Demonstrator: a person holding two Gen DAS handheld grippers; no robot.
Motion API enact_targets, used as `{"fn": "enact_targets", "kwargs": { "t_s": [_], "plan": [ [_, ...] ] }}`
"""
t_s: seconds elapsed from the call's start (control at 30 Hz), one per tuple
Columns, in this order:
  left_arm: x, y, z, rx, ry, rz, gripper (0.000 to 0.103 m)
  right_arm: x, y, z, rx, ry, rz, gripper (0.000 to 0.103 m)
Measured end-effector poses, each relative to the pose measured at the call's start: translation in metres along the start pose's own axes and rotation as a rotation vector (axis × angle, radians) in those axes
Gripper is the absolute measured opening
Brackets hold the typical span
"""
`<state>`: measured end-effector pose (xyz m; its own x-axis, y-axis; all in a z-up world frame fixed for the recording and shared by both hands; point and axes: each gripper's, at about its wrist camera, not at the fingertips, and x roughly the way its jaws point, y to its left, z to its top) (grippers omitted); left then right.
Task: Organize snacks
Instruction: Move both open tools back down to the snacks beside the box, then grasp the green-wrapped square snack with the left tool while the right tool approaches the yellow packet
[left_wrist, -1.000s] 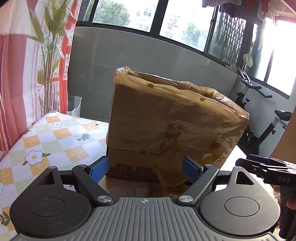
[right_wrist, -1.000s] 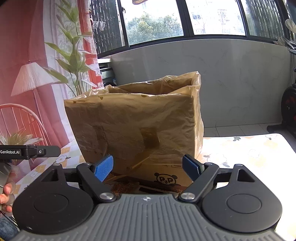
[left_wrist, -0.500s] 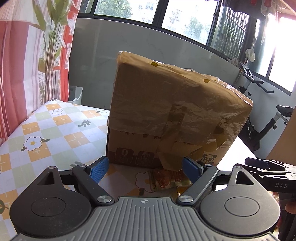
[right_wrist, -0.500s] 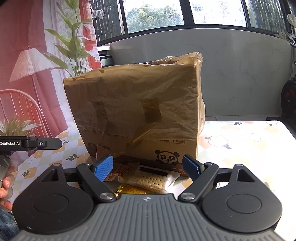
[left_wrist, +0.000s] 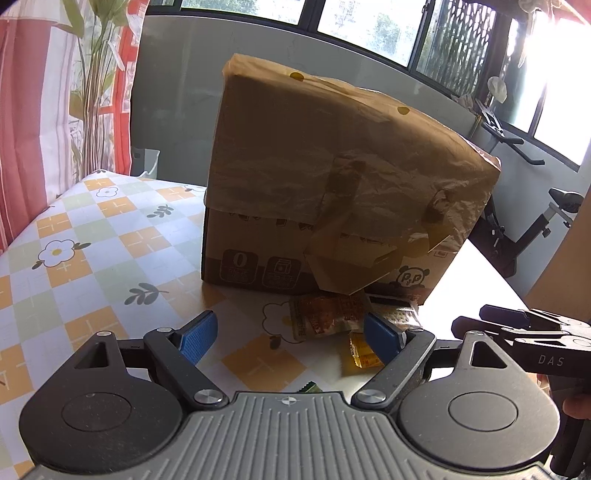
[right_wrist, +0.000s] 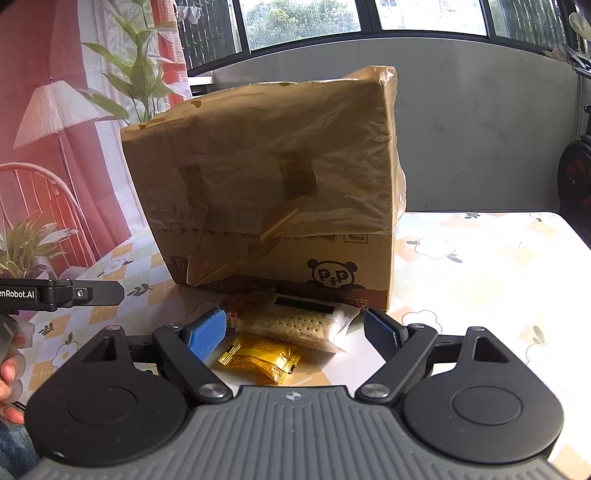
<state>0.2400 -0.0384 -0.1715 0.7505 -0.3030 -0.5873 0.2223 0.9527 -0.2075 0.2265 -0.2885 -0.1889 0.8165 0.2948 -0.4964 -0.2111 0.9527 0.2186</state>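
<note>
Both wrist cameras face the box (left_wrist: 332, 192) closely, side by side

Both cameras have tipped downward: the cardboard box (right_wrist: 266, 192) now sits higher in each view, and the snack packets (right_wrist: 295, 325) on the counter (right_wrist: 480, 266) before it, hidden a second ago, have come into sight.

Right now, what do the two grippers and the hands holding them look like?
Both look alike. The left gripper and right gripper each have a ribbed grey body, two black round housings, black linkage arms with silver rivets, and blue textured pads. Seen from the other camera, the left one carries white lettering ending "Robot.AI", the right one "DAS". Only fingertips show; no sleeve is visible.
</note>
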Motion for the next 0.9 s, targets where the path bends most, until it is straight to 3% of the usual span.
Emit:
{"fn": "enact_targets", "kwargs": {
  "t_s": [0.37,0.63,0.9],
  "plan": [
    [0.011,-0.011,-0.016,0.013,0.088,-0.037,0.087,0.01,0.0,-0.032,0.014,0.087,-0.004,0.084],
    [0.025,-0.023,-0.026,0.025,0.238,-0.052,0.083,0.012,-0.002,-0.039,0.025,0.105,-0.006,0.084],
    [0.043,-0.02,-0.031,-0.004,0.291,-0.01,0.08,0.013,-0.001,-0.04,0.026,0.113,-0.004,0.084]
  ]
}}
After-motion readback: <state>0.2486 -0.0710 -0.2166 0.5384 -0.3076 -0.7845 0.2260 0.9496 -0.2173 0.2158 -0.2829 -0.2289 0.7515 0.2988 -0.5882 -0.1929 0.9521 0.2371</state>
